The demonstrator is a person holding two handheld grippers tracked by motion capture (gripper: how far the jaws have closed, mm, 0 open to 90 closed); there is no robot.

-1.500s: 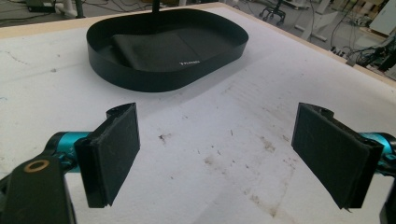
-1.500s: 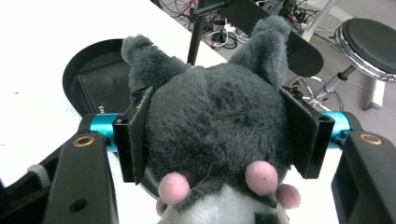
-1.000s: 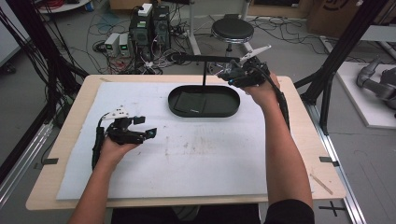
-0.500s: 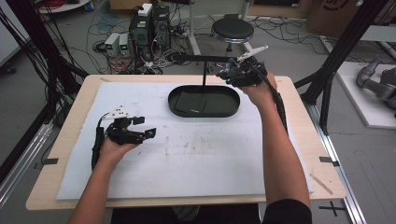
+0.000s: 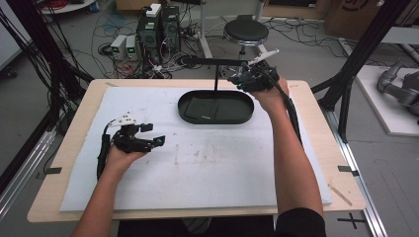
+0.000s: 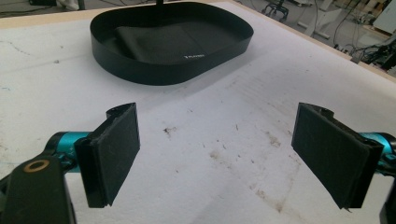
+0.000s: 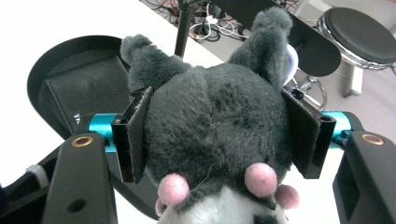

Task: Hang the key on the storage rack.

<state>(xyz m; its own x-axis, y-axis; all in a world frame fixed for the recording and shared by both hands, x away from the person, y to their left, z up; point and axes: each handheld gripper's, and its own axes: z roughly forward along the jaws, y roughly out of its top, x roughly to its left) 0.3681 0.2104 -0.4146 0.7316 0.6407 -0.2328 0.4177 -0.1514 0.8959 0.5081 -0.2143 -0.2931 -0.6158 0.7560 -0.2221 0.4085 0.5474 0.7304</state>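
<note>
Over black tray (image 5: 216, 120), plush toy (image 7: 215, 112) inside right gripper (image 7: 219, 135)

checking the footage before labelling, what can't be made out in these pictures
- Plush toy: right gripper view, face and body cut off by the bottom edge.
- Plush toy, high view: too small and hidden by the right gripper.
- Tray: left gripper view, white print on its insert too small to read.

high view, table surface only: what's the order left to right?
Left claw, open above the white mat → black oval tray → right claw, shut on a dark grey plush toy past the tray's right end.
</note>
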